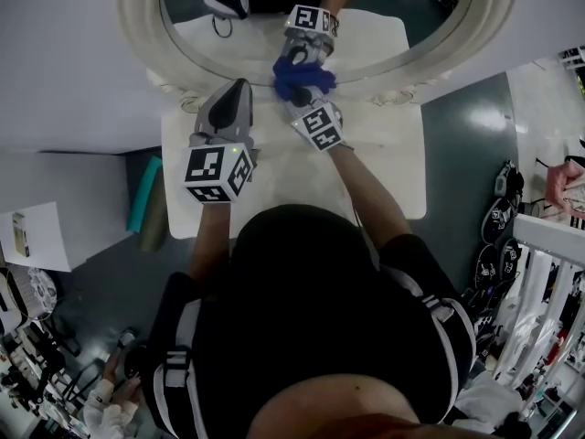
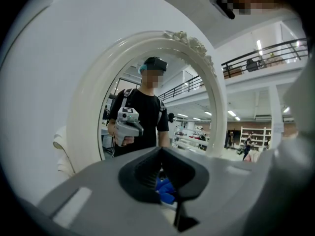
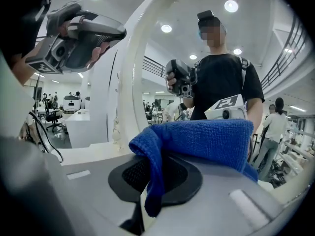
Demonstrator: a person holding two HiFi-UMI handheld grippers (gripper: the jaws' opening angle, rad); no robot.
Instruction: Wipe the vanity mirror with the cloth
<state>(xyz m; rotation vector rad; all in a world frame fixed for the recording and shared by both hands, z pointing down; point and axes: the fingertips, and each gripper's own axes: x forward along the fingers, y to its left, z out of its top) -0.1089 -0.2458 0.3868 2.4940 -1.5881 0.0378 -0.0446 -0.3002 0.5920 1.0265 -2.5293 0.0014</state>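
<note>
An oval vanity mirror with a white ornate frame (image 1: 146, 35) stands at the back of a white table (image 1: 393, 172). My right gripper (image 1: 306, 94) is shut on a bunched blue cloth (image 1: 302, 76), which it holds at the lower edge of the glass, just above the frame's bottom. In the right gripper view the cloth (image 3: 206, 136) drapes over the jaws (image 3: 152, 176), with the frame (image 3: 130, 82) to their left. My left gripper (image 1: 239, 88) hovers just left of the cloth, jaws together and empty. In the left gripper view it (image 2: 161, 154) points at the mirror (image 2: 83, 107), the cloth (image 2: 166, 188) showing beyond.
A teal roll (image 1: 144, 195) and a sheet of paper (image 1: 37, 236) lie on the floor left of the table. Dark shoes (image 1: 498, 218) sit on the floor at the right. Bare wall is on both sides of the mirror.
</note>
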